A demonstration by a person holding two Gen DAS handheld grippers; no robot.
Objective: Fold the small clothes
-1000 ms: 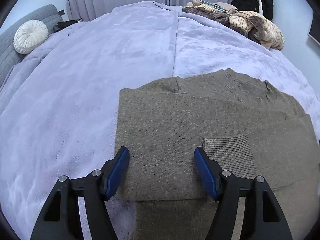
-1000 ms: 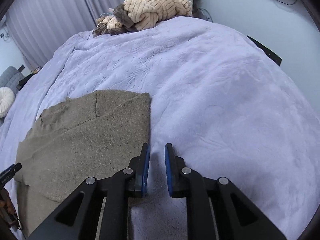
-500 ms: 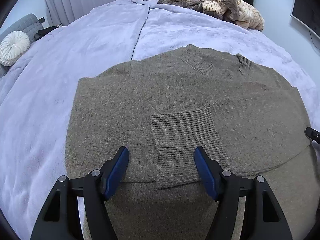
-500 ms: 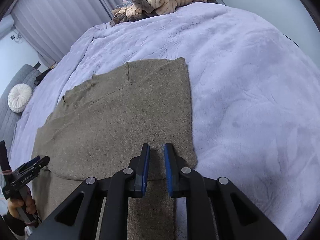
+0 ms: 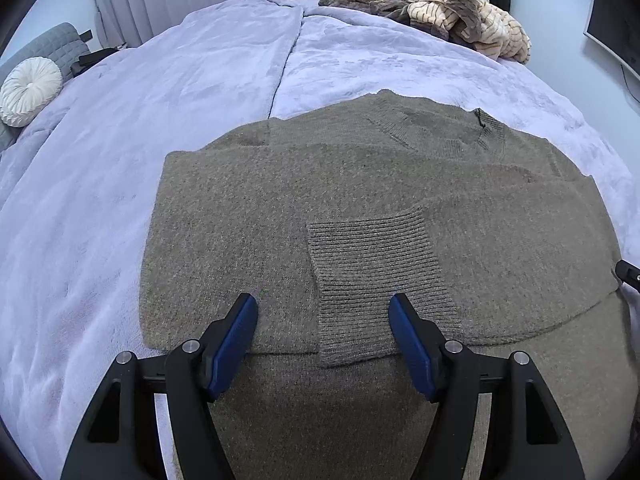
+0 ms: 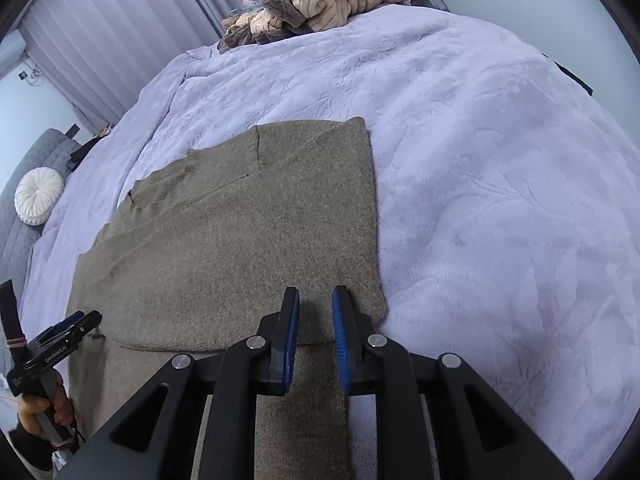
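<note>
Right wrist, right claw (image 6: 314, 300) opening, empty, over sweater (image 6: 240, 248) edge, left claw (image 5: 322, 306) wide, empty.

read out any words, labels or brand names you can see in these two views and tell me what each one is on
"GenRobot.AI": white print on the black body of the left gripper, seen at the left edge of the right wrist view.
A smaller white mark lower on that same body: too small to read.
Nothing is written on the brown sweater, the lilac blanket or the right gripper, whose jaws are opening with nothing between them.
</note>
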